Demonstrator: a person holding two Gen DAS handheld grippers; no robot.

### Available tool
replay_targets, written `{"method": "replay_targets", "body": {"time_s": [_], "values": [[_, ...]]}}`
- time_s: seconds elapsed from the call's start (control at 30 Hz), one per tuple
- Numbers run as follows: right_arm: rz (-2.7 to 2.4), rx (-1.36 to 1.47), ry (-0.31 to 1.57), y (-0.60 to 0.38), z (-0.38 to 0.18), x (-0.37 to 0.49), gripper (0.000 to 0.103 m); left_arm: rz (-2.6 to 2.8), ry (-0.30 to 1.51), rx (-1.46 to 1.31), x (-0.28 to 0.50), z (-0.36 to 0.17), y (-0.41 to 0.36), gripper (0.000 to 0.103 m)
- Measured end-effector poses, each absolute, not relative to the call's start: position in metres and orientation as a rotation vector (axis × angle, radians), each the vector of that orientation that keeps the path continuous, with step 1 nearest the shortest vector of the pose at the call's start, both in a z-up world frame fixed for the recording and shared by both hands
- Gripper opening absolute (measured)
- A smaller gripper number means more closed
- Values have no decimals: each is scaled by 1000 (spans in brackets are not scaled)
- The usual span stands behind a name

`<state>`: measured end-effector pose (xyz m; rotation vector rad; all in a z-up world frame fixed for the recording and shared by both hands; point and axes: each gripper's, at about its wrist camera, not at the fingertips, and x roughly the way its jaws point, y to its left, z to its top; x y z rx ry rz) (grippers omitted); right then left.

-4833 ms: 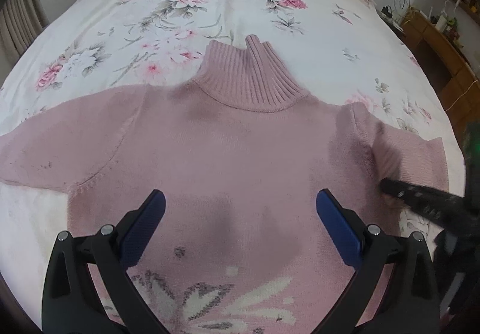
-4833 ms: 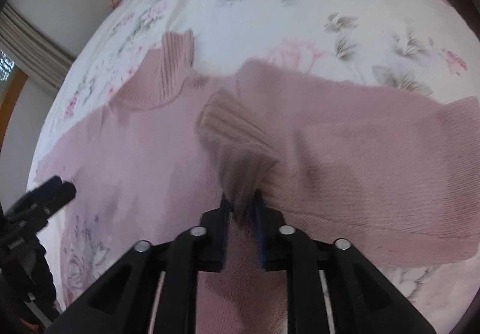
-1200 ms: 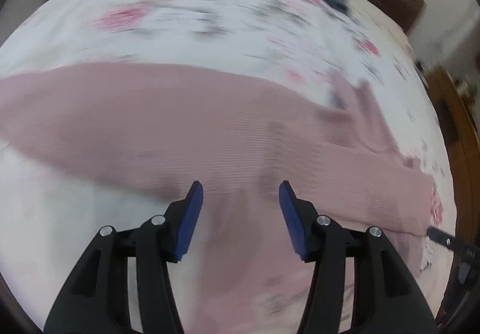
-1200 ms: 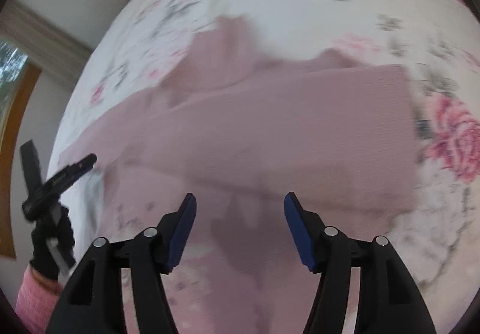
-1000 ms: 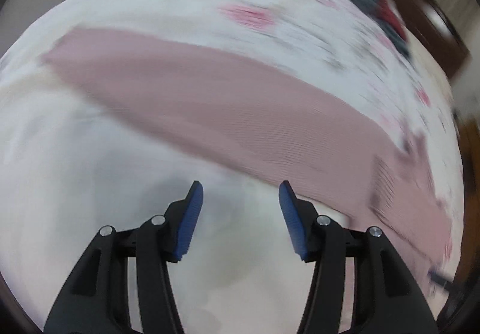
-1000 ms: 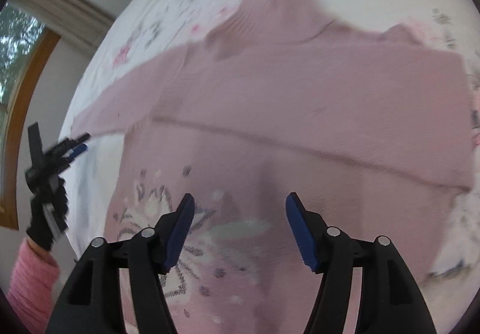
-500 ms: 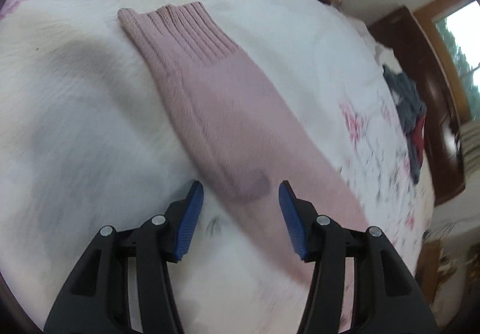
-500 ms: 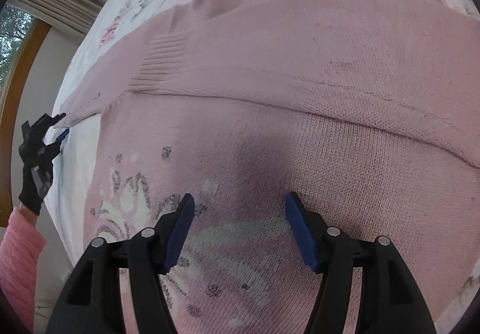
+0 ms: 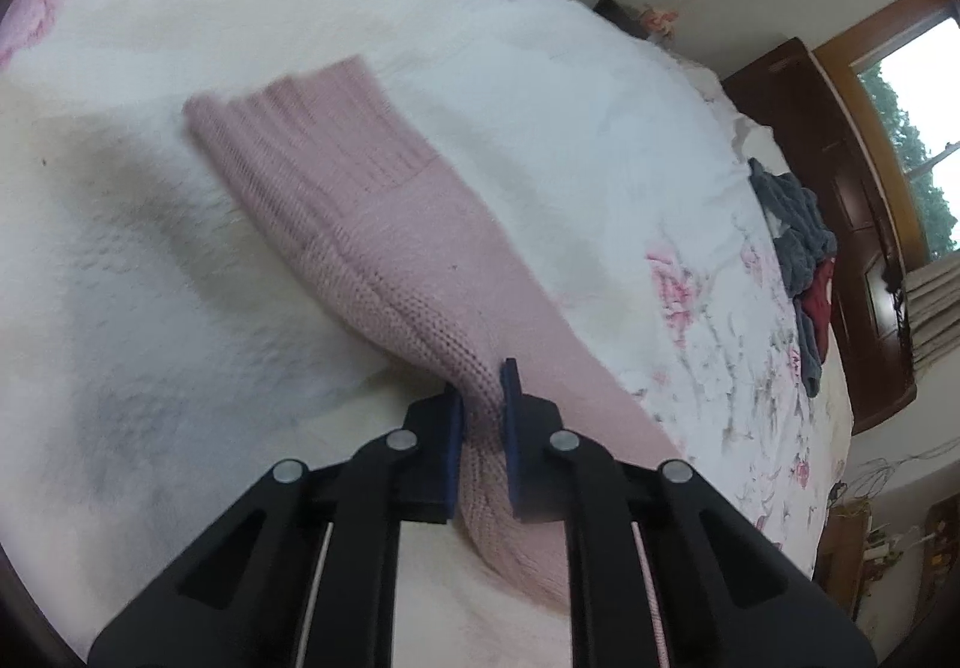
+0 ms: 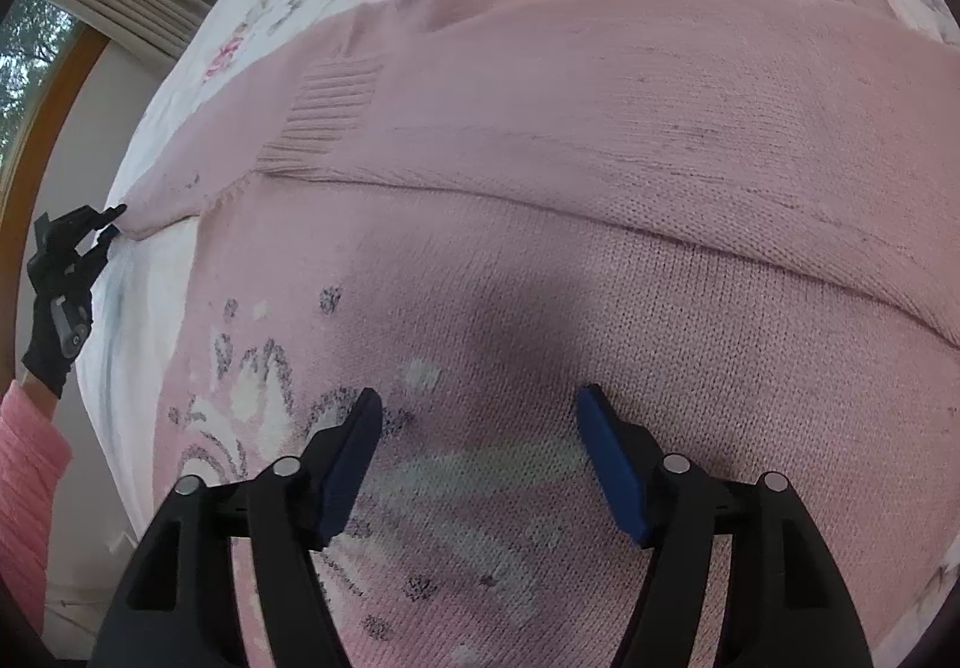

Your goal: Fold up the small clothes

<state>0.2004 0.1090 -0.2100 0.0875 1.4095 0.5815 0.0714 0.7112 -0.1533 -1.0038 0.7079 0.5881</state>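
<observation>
Now our left gripper (image 9: 480, 416) has closed its blue pads on the left sleeve (image 9: 384, 260) of the pink sweater (image 10: 600, 260); half a second ago the fingers stood apart over it, so the grasp is fresh and the sleeve is ready to be carried inward. Our right gripper (image 10: 477, 446) hovers wide open and empty above the sweater's flower pattern (image 10: 252, 416). Beyond it, the right sleeve (image 10: 600, 116) already lies folded across the chest, its ribbed cuff (image 10: 330, 116) near the left shoulder. The sweater rests flat on the floral bedspread (image 9: 600, 140); farther off sits a pile of grey and red clothes (image 9: 798, 248).
</observation>
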Motion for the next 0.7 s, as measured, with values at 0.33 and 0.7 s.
{"method": "replay_targets", "body": {"time_s": [0.33,0.7], "values": [[536,92,1328,81,-176,191,68,331,686,-750,113,-80,601,9],[486,120,1281,38,-154,182,68,89,715,-689,168,-82,444,8]]}}
